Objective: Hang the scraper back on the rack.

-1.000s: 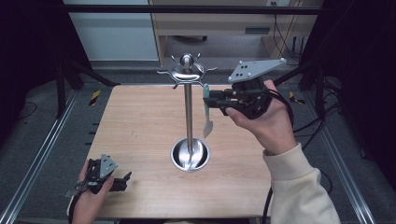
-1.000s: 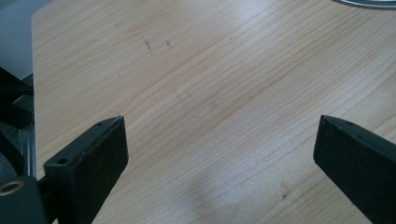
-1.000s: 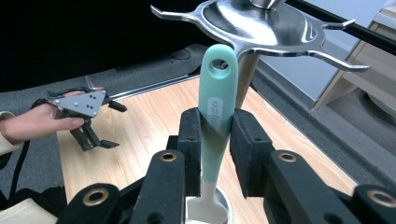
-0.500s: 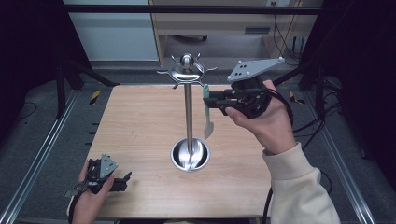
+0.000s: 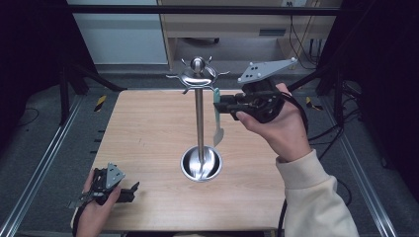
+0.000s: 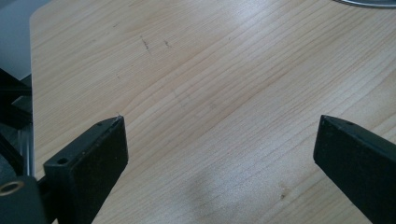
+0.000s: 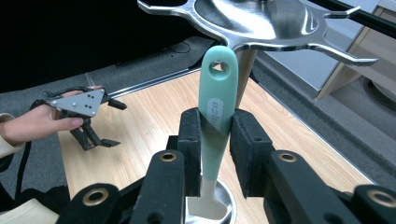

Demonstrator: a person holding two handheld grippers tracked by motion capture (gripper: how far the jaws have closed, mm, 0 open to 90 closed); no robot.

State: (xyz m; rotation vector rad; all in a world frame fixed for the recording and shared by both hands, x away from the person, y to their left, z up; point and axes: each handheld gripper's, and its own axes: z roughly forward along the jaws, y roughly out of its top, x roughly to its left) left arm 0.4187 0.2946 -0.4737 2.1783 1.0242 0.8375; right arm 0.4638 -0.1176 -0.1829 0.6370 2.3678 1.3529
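Observation:
A steel utensil stand (image 5: 199, 118) rises from a round base (image 5: 201, 163) mid-table, with hooked arms around its top disc (image 7: 254, 21). My right gripper (image 5: 220, 104) is shut on the mint-green handle of a spatula (image 7: 215, 112), held upright just right of the pole. The handle's hanging hole (image 7: 217, 68) sits right below one hook arm, and the pale blade (image 5: 218, 134) hangs above the base. My left gripper (image 5: 129, 192) rests open at the table's front left corner; in the left gripper view its pads (image 6: 95, 149) stand wide apart over bare wood.
The wooden table (image 5: 148, 128) is framed by metal rails (image 5: 44, 163) on both sides. A cabinet (image 5: 222, 24) stands behind the far edge. A cream sleeve (image 5: 311, 197) comes in at the lower right.

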